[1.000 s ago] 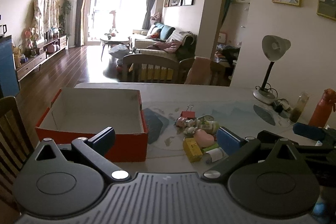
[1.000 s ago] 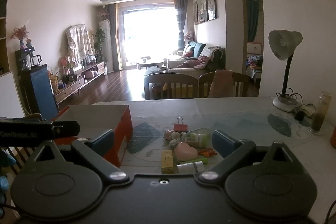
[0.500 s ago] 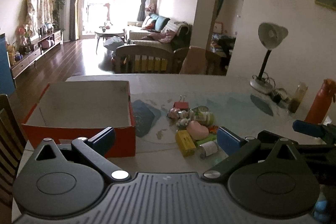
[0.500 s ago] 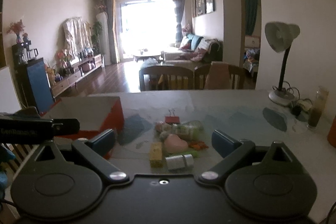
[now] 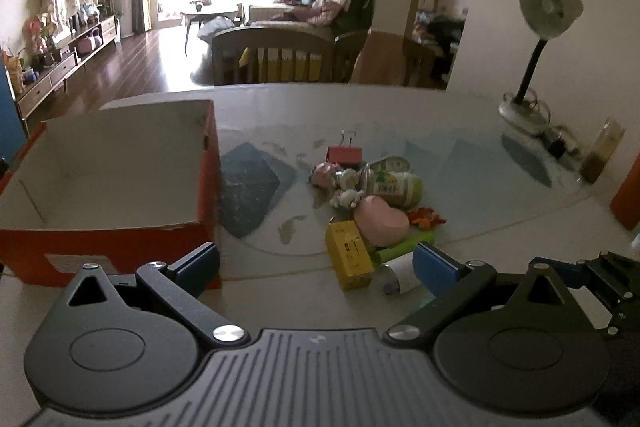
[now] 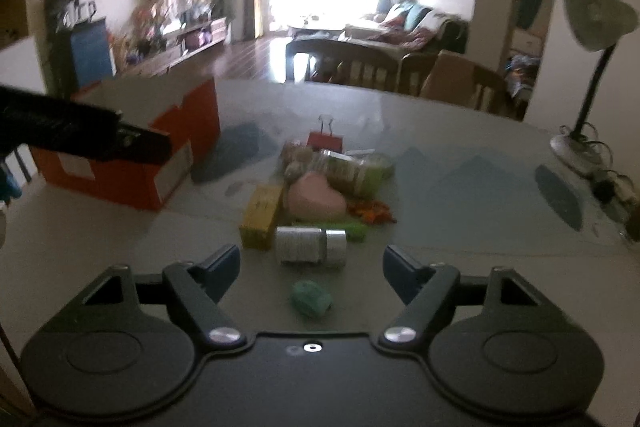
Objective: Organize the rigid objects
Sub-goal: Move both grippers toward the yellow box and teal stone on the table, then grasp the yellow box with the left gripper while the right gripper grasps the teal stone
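An open orange box [image 5: 120, 251] with a bare cardboard inside stands on the left of the table. To its right lies a pile: a yellow box [image 5: 350, 259], a pink heart-shaped case [image 5: 380, 223], a green-labelled jar [image 5: 394, 185] and a red binder clip [image 5: 344, 155]. My left gripper [image 5: 316, 263] hangs open just short of the yellow box, holding nothing. My right gripper [image 6: 312, 263] is open with its jaws closing. A silver cylinder [image 6: 310, 245] lies just ahead of its tips and a small teal object [image 6: 311, 299] lies on the table between its fingers, untouched.
A desk lamp [image 5: 536, 27] with cables, a brown bottle [image 5: 602, 157] and an orange-red bottle [image 5: 628, 195] stand at the table's right side. Wooden chairs [image 5: 280, 55] line the far edge. The left gripper's body [image 6: 80, 135] reaches in front of the orange box [image 6: 132, 183].
Both grippers have sunk and moved forward toward the pile, which now looks larger. The right jaws have narrowed. The teal object has come into view between the right fingers.
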The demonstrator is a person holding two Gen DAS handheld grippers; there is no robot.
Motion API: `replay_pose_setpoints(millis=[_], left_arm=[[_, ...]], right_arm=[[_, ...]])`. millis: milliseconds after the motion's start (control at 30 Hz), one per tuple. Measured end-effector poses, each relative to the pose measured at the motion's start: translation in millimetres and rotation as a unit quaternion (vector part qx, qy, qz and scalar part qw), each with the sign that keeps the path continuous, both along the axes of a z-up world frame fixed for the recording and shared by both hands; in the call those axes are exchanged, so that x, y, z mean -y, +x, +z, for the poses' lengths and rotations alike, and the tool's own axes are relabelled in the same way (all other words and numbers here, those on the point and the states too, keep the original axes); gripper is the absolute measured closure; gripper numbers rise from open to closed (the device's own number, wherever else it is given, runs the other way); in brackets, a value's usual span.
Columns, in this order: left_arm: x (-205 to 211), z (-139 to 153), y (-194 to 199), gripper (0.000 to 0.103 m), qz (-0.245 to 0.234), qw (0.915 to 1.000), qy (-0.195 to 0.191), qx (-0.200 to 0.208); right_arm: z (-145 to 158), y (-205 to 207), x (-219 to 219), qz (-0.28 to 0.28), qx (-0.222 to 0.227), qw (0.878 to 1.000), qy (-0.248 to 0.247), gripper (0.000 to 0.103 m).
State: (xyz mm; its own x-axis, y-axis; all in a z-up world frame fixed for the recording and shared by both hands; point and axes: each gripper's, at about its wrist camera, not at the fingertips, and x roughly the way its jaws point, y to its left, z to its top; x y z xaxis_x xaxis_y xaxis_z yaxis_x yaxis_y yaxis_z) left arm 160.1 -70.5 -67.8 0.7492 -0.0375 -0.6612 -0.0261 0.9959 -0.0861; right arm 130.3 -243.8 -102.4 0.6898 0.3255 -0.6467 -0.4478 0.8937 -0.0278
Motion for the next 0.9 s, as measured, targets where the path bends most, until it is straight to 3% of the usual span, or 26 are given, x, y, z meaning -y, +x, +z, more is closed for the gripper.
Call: replay_pose_setpoints(millis=[233,600,900], left_arm=[[11.7,-36.7,43.3,0.000,0.017,0.9986,0.003,-0.051],[28.2,-75.8,95.4,0.000,0.037,0.9947,0.017,-0.095],[32.4,-94.4,113.4,0.017,0.042,0.9910,0.018,-0.126]], right_arm=[[-30.9,30.0,3.0,0.044,-0.040,0.998,-0.023,0.033],[-59.1,60.3,0.0,0.102,-0.074,0.991,-0.043,0.048],[-66.0,69.4,1.3,0.130,-0.087,0.987,-0.043,0.055]])
